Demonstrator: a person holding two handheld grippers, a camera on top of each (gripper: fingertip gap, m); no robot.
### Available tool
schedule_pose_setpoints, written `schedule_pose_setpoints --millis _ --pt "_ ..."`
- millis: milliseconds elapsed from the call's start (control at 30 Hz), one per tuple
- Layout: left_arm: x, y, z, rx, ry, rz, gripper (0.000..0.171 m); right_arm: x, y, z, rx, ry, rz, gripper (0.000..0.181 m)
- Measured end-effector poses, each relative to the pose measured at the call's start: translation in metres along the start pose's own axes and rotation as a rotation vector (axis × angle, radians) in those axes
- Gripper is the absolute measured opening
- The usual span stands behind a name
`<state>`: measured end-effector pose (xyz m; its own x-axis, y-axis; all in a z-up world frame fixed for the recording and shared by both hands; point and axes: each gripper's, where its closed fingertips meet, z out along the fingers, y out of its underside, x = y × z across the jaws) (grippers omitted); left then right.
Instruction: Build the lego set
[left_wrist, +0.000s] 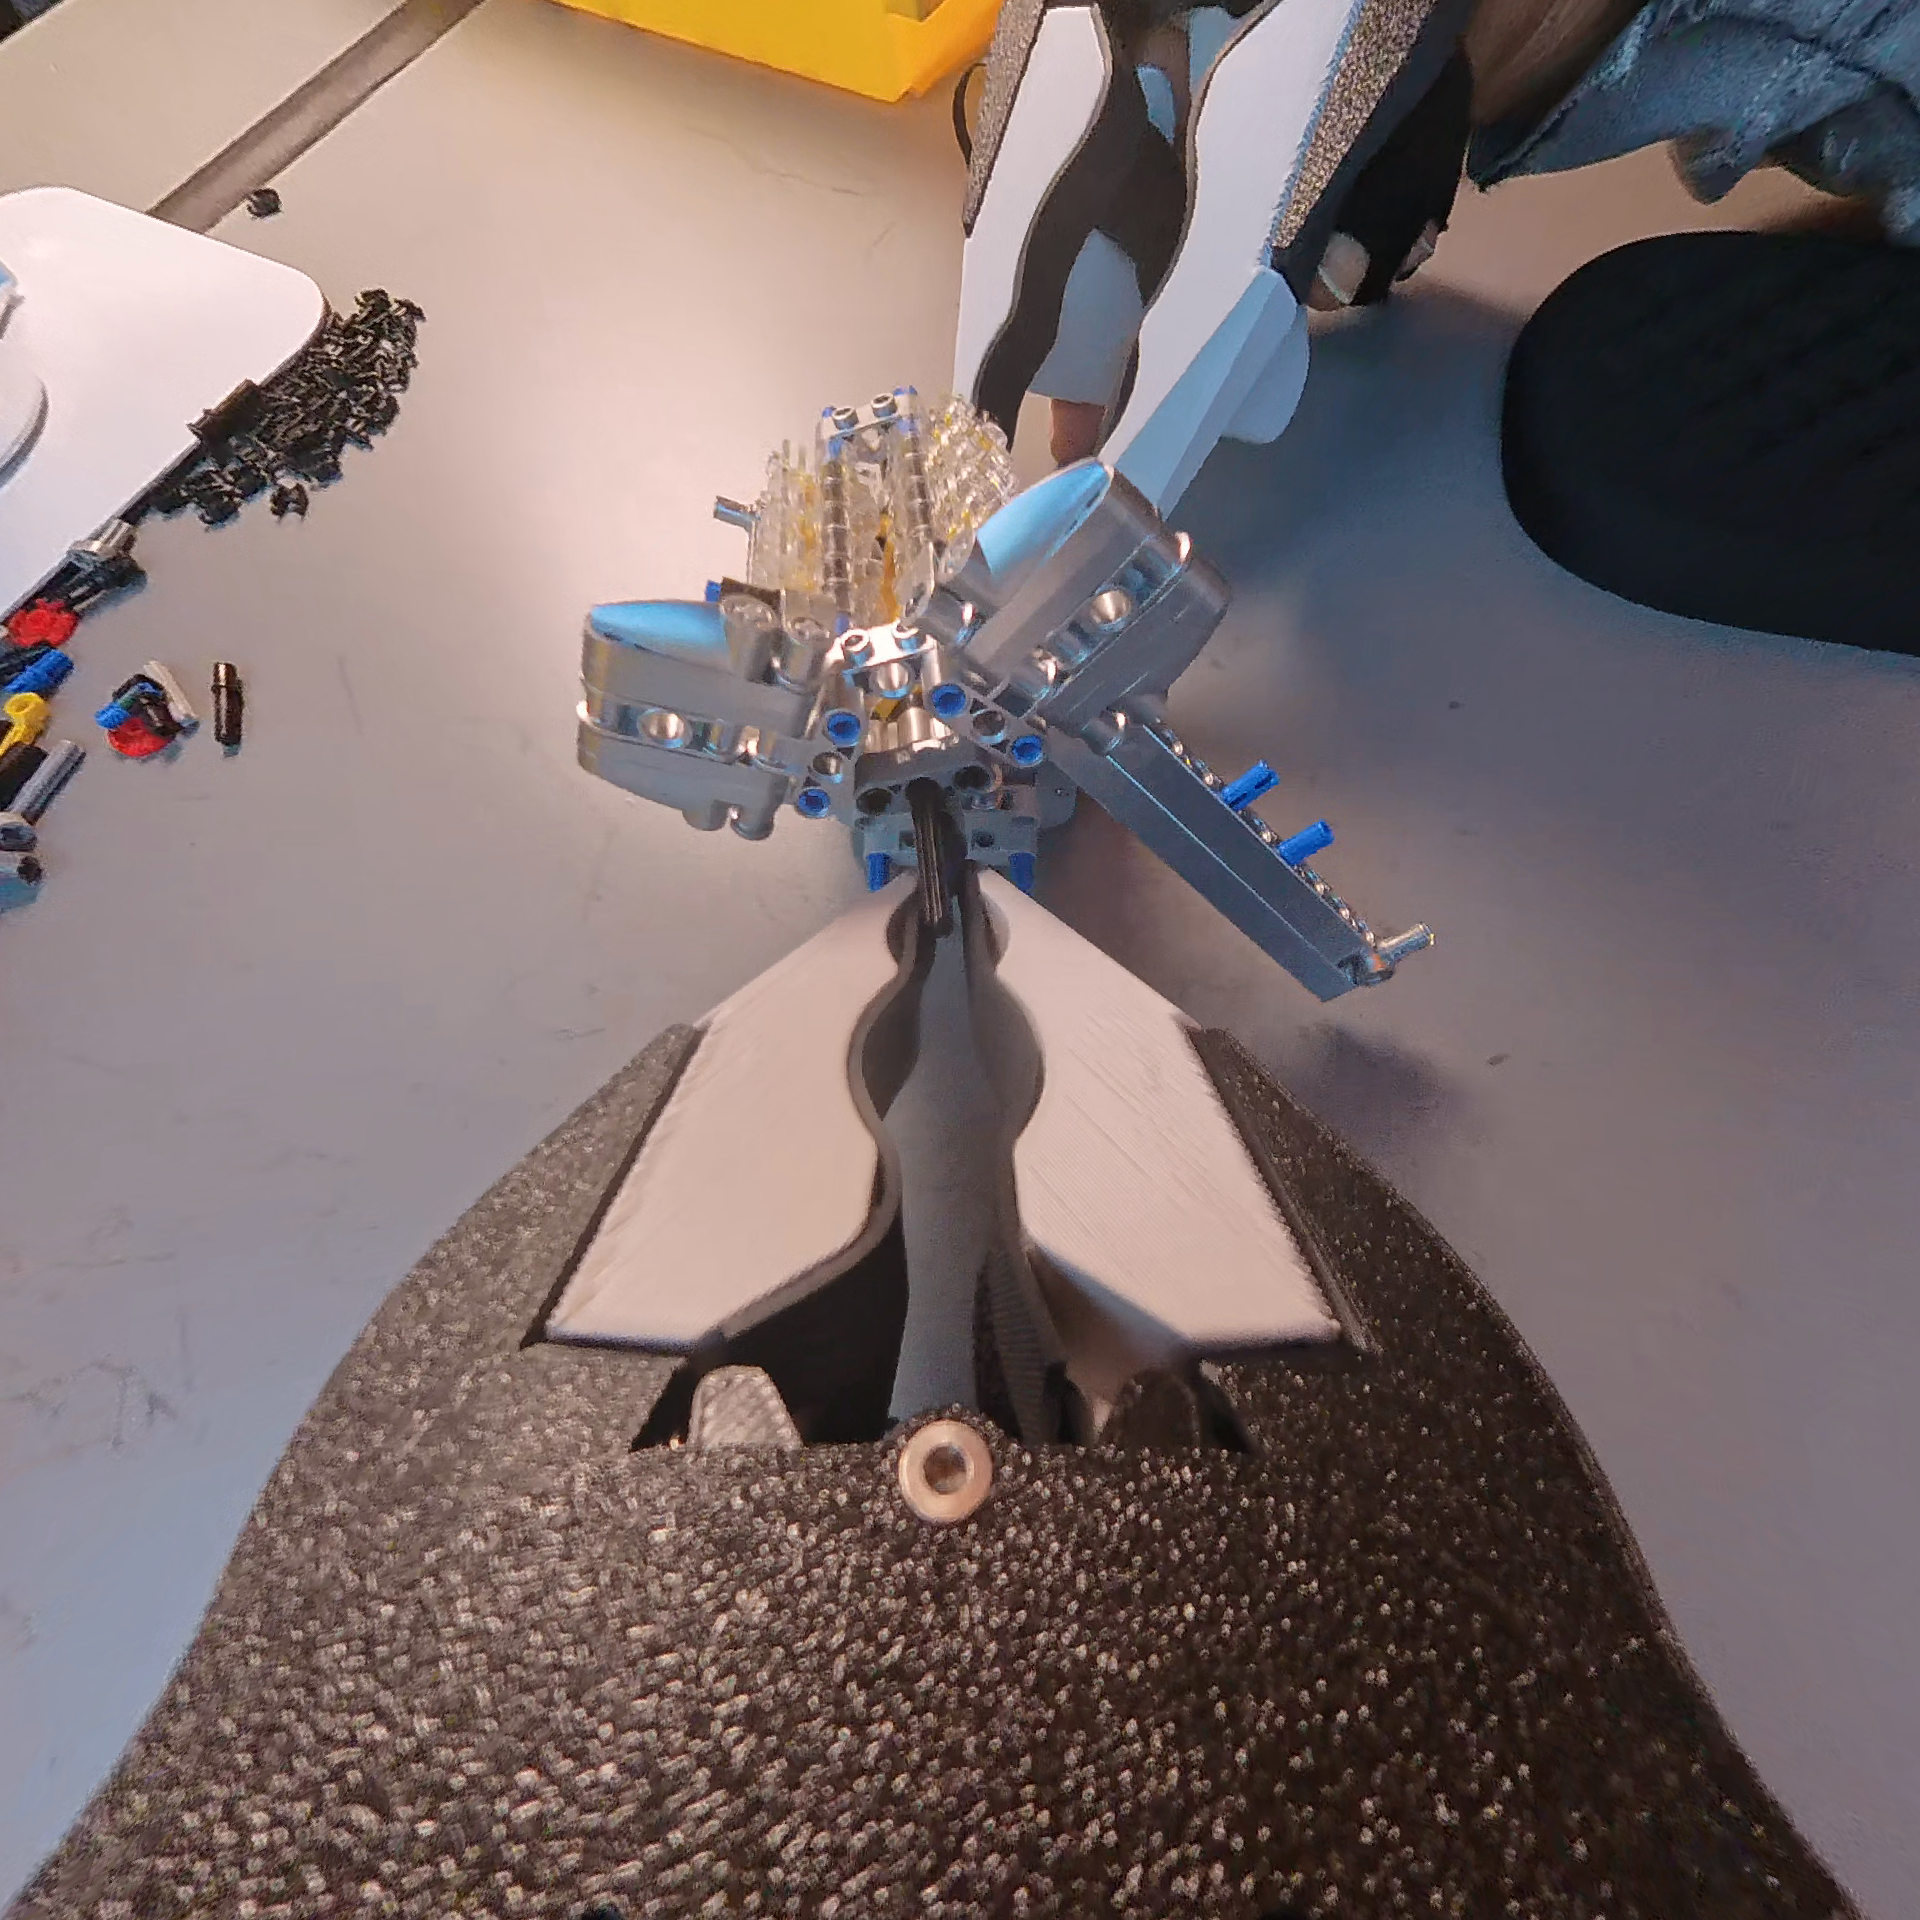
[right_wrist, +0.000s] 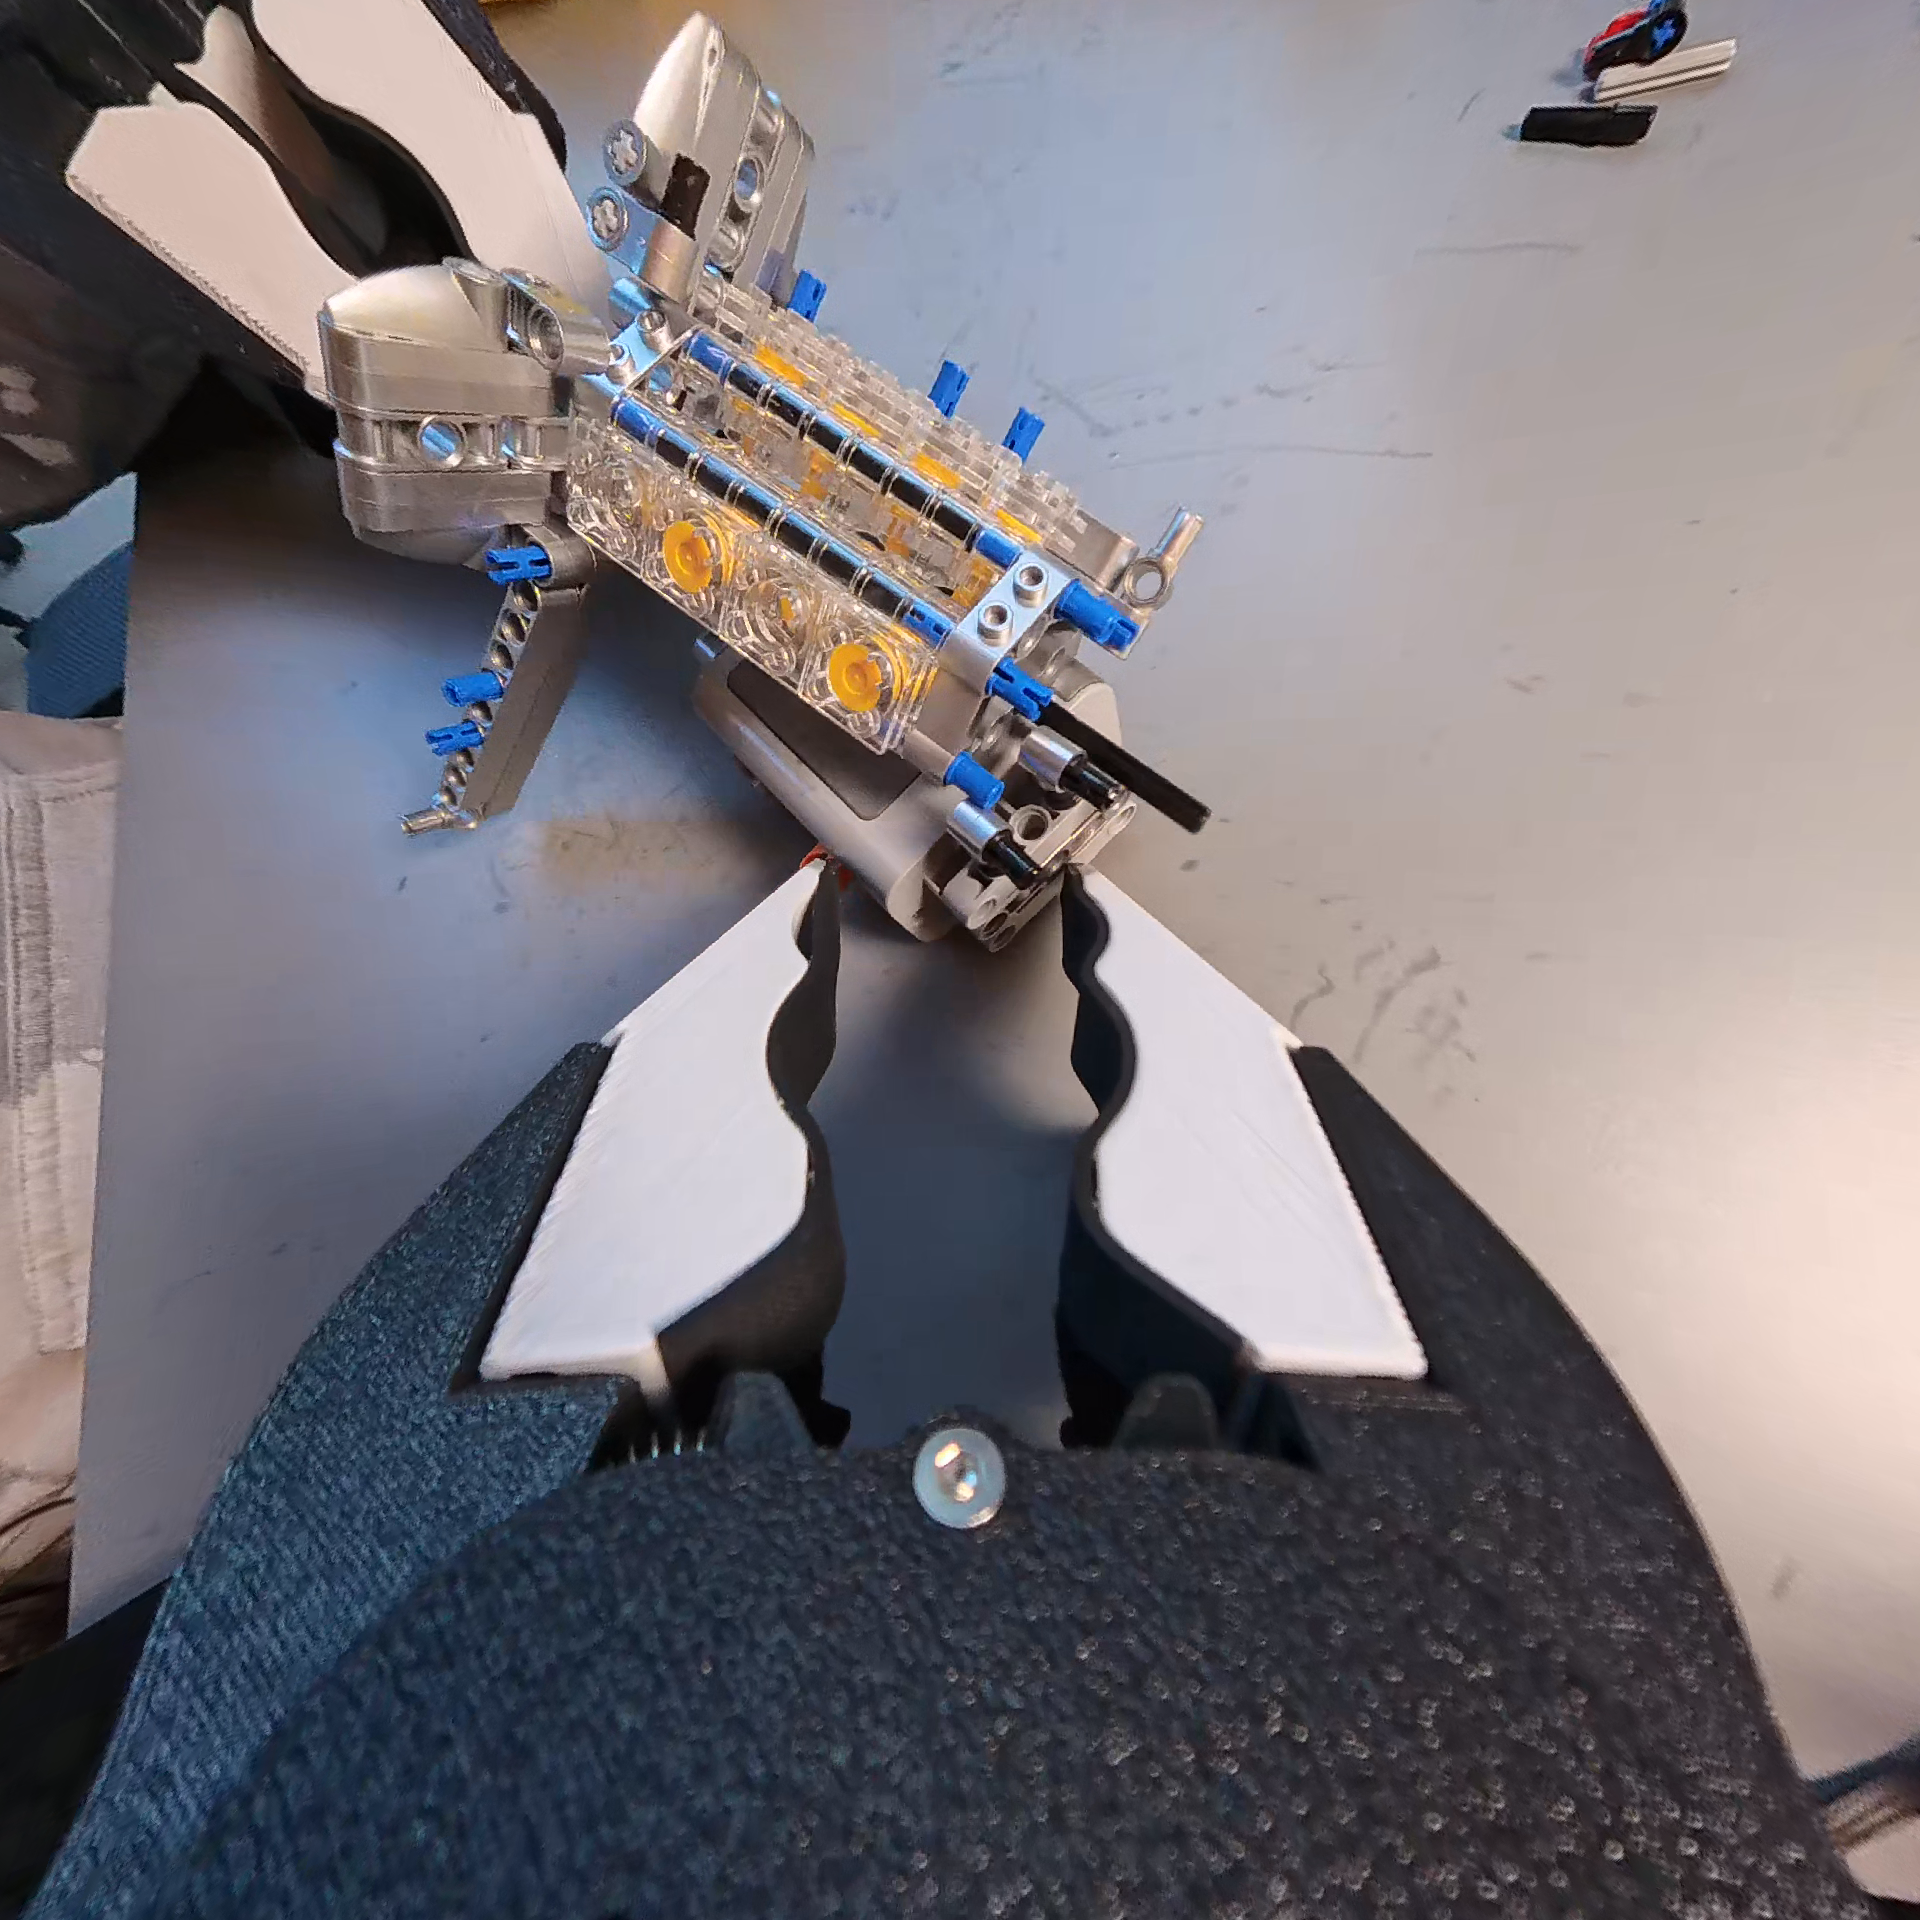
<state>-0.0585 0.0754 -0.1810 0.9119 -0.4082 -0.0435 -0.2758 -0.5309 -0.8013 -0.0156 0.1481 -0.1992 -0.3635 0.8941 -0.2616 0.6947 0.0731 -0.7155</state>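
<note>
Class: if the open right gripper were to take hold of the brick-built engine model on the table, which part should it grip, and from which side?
Probably the grey block at the model's near end, approached straight ahead: the right gripper's fingers already flank its flat sides. The clear cylinder banks and protruding black axle look less secure.

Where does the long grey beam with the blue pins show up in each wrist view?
Left wrist view: the grey beam runs from centre toward lower right, off the model's right side.
Right wrist view: the beam hangs at left centre, slanting down-left.
Shared landmark: the clear block with yellow discs.
</note>
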Motion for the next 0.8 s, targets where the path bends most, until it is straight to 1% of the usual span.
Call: schedule_pose_setpoints --millis 367,600,800 --pt "-0.002 0.006 0.004 -0.02 -0.001 0.027 0.001 0.0 -0.001 0.001 -0.003 -0.009 0.007 0.042" --pt "-0.002 0.009 0.006 -0.04 0.003 0.055 0.0 0.001 -0.008 0.001 0.032 -0.047 0.026 0.052" --pt "0.002 0.01 0.011 -0.04 0.025 0.125 0.0 0.004 -0.011 0.001 0.054 -0.055 0.056 0.051"
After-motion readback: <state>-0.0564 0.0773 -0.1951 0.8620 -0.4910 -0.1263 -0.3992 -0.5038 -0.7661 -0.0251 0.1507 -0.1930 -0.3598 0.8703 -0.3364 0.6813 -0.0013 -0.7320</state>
